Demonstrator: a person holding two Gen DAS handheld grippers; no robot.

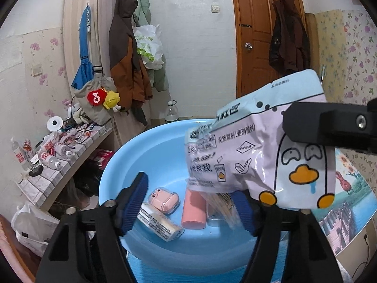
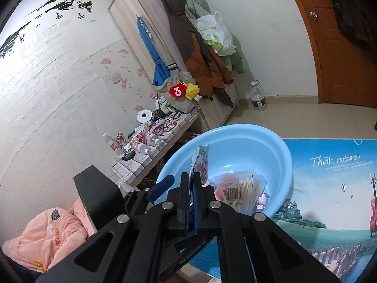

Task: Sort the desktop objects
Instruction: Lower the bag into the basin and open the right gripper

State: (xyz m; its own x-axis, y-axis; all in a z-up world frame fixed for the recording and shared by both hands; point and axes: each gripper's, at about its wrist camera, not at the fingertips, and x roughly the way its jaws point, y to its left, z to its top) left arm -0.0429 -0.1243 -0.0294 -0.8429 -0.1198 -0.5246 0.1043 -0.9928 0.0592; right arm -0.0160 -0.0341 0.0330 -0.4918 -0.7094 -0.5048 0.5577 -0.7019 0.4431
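Cluttered little bedroom, coats hanging on the wall, and my whole job sits on a printed landscape mat (image 2: 329, 212) with a light blue basin (image 1: 122, 165) parked on it. Everything below is relative to that basin.

My right gripper (image 2: 191, 188) has its pads pressed together on the edge of a snack packet (image 1: 271, 146) with a crying duck on it, and the packet hangs above the basin's near side, not yet inside. My left gripper (image 1: 188, 202) is spread wide just over the bottom of the basin with nothing between its fingers.

Already down in the basin: a pink earbud case (image 1: 163, 199), a small white box (image 1: 162, 226), a pink tube (image 1: 194, 210) and a bag of cotton swabs (image 2: 240, 191).

What worries me:
- I've only got the packet by a thin bit of film, so it could slip out early and land on the mat.
- It's floppy and light, so if I let go this high it may flutter and catch on the rim.
- My left fingers are right underneath, so the packet could drape over them instead of dropping clean.
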